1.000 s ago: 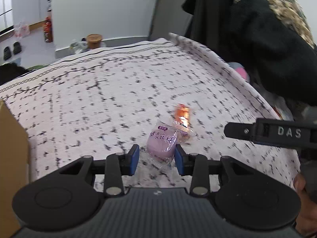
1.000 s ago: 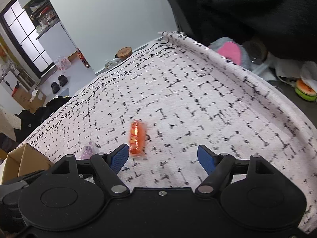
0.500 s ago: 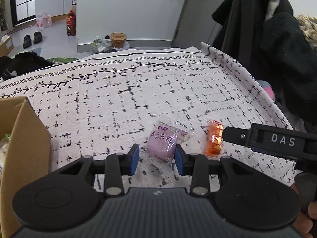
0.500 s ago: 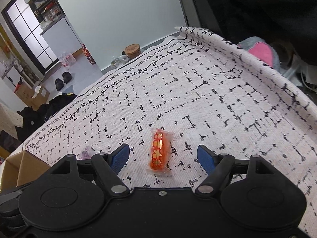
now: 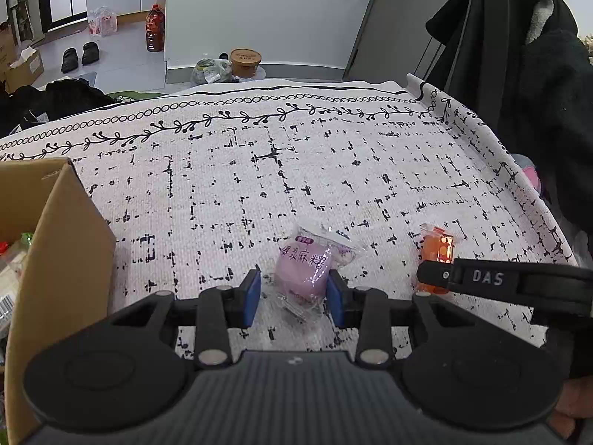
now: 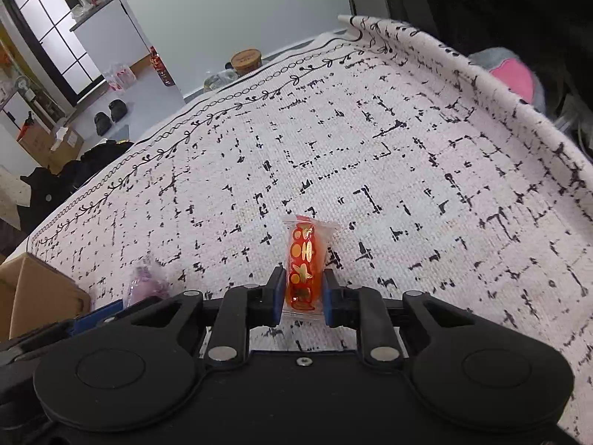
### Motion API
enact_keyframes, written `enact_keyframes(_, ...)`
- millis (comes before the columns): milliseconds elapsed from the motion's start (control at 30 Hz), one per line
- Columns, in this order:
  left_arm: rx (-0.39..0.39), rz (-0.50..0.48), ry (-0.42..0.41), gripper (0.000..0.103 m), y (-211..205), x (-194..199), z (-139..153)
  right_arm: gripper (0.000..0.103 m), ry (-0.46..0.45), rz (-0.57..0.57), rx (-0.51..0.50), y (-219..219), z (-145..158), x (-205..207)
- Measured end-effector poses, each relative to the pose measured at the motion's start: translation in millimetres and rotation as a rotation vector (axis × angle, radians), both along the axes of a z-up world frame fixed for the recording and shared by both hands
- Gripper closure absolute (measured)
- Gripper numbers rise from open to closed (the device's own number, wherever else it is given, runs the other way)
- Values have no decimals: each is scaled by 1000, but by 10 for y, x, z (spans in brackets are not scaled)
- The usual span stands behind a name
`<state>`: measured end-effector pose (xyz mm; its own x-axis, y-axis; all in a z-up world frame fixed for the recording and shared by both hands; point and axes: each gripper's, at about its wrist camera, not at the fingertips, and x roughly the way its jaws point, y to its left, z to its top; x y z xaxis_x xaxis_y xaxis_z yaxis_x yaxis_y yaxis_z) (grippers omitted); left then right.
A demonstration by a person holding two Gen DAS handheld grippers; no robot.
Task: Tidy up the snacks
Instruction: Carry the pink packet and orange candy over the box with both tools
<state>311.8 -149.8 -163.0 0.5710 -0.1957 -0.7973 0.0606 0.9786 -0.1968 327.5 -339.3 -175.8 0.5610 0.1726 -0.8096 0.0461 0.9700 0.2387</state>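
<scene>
My left tongs (image 5: 294, 293) are clamped on the purple snack pack (image 5: 304, 267), blue pads pressing both sides of its near end, pack still lying on the patterned cloth (image 5: 259, 185) that covers the tabletop. My right tongs (image 6: 300, 294) have just been closing and now pinch the orange candy (image 6: 304, 265) between the pads; wrapper stands lengthwise between them, far end sticking out past the tips. In the left view the right tongs' finger (image 5: 481, 278) marked DAS crosses in from the right, with the orange candy (image 5: 437, 256) right at its tip, a little way right of the purple pack. In the right view the purple snack pack (image 6: 142, 285) peeks out low left, next to a blue pad of the left tongs (image 6: 96, 317). Cardboard box (image 5: 55, 259) sits at the left edge, open, with other snacks inside, close to the left tongs. Rest of the cloth beyond is bare, leaf-and-ring border at the far edge. Past the tabletop: brown lidded tub (image 5: 245, 60), red bottle (image 5: 155, 27), black shoes (image 5: 79, 55) on the floor. Dark coats (image 5: 519, 74) hang at far right, pink-and-grey plush thing (image 6: 515, 74) just off the cloth's right edge
</scene>
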Motion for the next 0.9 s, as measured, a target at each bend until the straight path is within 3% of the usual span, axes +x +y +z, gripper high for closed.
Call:
enact_keyframes(267, -22, -3, -27, 66, 33, -120, 161, 83, -19, -35, 39, 0, 178, -216)
enact_keyframes(900, -52, 43, -129, 66, 423, -449, 735, 83, -157, 20, 77, 440, 770, -569)
